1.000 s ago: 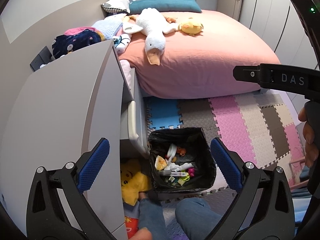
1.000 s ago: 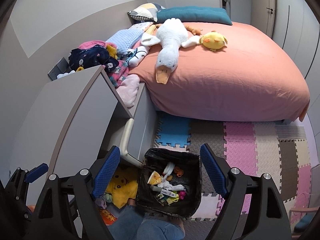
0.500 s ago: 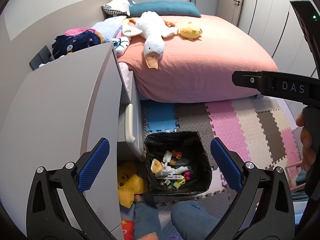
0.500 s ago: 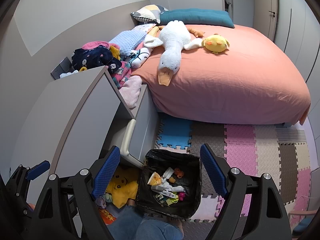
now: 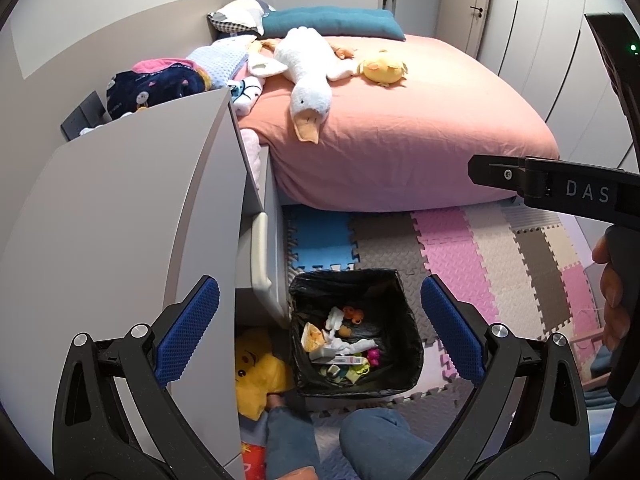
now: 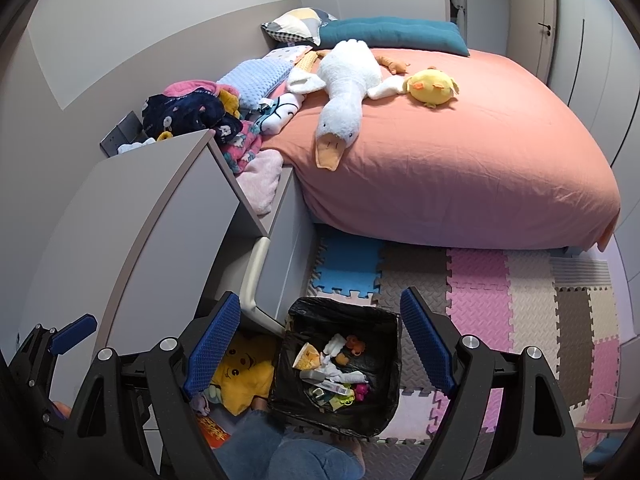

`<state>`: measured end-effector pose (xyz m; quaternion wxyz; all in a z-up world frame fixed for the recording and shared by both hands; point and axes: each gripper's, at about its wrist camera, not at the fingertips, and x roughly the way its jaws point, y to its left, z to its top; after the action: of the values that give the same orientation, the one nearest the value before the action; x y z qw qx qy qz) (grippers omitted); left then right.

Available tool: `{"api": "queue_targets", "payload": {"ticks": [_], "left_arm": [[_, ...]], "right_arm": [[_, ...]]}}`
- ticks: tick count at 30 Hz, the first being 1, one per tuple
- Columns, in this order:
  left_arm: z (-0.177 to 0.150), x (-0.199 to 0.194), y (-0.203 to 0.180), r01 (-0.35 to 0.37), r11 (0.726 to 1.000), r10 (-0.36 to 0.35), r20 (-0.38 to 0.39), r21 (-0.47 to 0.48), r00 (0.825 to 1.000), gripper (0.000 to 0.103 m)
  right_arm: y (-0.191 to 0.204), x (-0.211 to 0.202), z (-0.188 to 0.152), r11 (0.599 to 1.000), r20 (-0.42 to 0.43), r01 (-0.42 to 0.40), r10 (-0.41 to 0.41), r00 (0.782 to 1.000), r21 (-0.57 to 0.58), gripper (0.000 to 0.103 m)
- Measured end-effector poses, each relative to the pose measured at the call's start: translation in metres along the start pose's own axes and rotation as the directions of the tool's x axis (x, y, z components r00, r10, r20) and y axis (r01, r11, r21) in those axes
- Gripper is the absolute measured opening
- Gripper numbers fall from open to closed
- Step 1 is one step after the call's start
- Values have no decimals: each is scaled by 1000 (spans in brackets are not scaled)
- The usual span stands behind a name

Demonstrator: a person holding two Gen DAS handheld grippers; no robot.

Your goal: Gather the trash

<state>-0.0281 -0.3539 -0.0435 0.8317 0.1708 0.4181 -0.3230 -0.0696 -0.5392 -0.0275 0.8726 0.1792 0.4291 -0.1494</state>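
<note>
The trash bin, a square container lined with a black bag, stands upright on the foam floor mat with its open mouth facing up, so its contents are on full view from both wrist cameras. Inside the bin lies the trash: crumpled white tissue, a yellow-and-white wrapper, small orange bits, a pink piece and some green scraps, heaped loosely with no single direction to the pile; one flat white tube-like item near the middle lies roughly crosswise to the bin's walls. Just left of the bin sits a grey cabinet with a drawer pulled partly out, and a yellow plush toy is tucked under that drawer, touching the bin's left side. Beyond the bin, past the mat, stands the bed with a pink cover, carrying a white goose plush and a small yellow chick plush. The person's knees in blue jeans show just in front of the bin. The left gripper hovers above the bin with its blue fingers spread wide and nothing between them. The right gripper also hangs over the bin, its fingers likewise wide apart and empty.
</note>
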Motion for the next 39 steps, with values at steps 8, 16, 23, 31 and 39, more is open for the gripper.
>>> {"api": "queue_targets", "payload": {"ticks": [8,16,23,31,39], "left_arm": [[-1,0,-1,1,1000,-2,2,15,1000,97],[0,1,-2,0,1000,0,1,15,1000,97],[0,1,-3,-2,1000,2,-1,18,1000,98],[-1,3,-5,2,1000,-2,-5,21,1000,97],[-2,4,-5,8,1000,-7,-7,20,1000,98]], "right_arm": [[0,0,0,1000,-1,1,-1,1000,-2,82],[1,0,0,1000,-1,1,-1,1000,-1,82],[-2,0,-1,1000,-3,1,-1,1000,-2,82],[-1,0,0,1000,-4,1,-1,1000,-1,82],[-1,0,0,1000,-3,2,-2,1000,-1,82]]}}
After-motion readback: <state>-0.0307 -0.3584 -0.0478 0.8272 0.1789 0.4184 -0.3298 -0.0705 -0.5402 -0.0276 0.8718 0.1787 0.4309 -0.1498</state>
